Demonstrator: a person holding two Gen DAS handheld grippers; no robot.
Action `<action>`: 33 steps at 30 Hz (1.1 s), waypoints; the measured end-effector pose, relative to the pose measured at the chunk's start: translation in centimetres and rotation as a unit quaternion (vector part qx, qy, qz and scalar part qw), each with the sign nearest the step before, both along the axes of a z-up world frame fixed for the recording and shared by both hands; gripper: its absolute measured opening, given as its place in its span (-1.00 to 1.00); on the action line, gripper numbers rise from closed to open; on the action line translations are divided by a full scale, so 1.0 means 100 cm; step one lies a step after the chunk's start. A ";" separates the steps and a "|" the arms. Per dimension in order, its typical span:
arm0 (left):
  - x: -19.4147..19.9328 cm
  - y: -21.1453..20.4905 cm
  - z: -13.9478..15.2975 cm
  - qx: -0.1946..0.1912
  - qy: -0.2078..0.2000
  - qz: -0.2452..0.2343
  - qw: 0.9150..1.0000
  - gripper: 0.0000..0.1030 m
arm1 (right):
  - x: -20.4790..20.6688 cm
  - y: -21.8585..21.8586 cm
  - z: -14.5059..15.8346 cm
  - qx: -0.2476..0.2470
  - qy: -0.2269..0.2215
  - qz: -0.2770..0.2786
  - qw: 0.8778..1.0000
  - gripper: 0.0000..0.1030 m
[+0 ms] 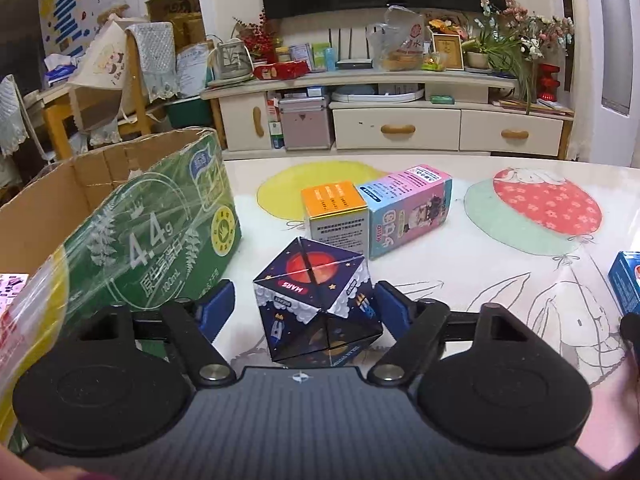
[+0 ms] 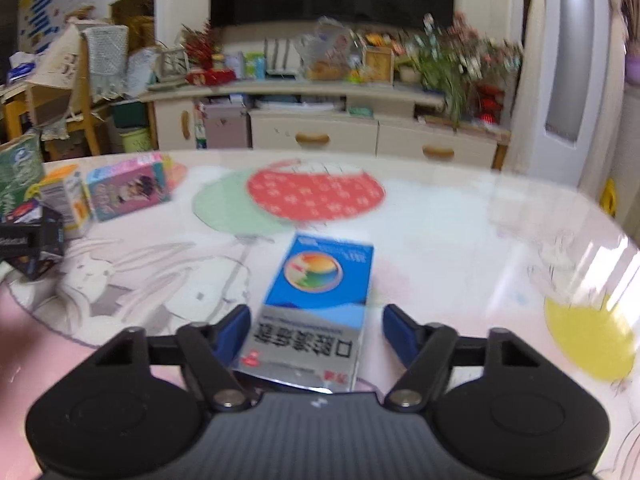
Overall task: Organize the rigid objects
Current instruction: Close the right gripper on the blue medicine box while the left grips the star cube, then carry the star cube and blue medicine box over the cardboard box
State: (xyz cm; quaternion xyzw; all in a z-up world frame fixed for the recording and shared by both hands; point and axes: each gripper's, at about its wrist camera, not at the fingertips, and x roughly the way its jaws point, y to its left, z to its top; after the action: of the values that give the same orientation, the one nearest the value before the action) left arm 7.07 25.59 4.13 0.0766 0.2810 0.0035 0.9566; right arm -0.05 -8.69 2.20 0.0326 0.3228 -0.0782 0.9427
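The left claw (image 1: 306, 306) is standing wide around the dark blue space-printed cube with a red Mars on top (image 1: 316, 300), its blue pads (image 1: 218, 306) sitting just off the cube's sides with a sliver of gap on each flank, so nothing is being squeezed. Just to that claw's left the open green-printed cardboard carton (image 1: 152, 236) is resting on the worktop (image 1: 440, 272), and straight ahead beyond the cube an orange-topped white box (image 1: 336, 218) is standing upright, touching a pink and light blue box (image 1: 412, 212) lying on its side. Over on the other side, the right claw (image 2: 316, 332) is straddling the near end of a flat blue and silver carton with a round multicoloured emblem (image 2: 316, 300); one pad (image 2: 232, 330) is sitting right against the carton's edge, the opposite one is clearly off it, so the jaws are half-wide and not clamping.
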 end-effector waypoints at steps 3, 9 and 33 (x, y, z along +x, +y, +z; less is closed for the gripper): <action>0.000 -0.003 -0.001 0.006 0.005 -0.003 1.000 0.47 | 0.002 0.001 0.001 -0.004 -0.001 0.000 1.000 0.12; -0.008 0.003 0.002 -0.007 0.018 0.007 1.000 0.44 | 0.003 0.005 0.002 -0.002 -0.004 0.011 1.000 -0.03; -0.049 0.001 0.023 -0.018 0.022 -0.049 0.998 0.43 | -0.027 0.043 0.006 0.029 0.001 0.005 1.000 -0.03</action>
State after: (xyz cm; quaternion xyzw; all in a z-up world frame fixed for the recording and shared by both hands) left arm 2.18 25.67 6.46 0.0733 0.2982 -0.0504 0.9504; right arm -2.79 -4.41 2.81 0.0583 0.3257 -0.0645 0.9415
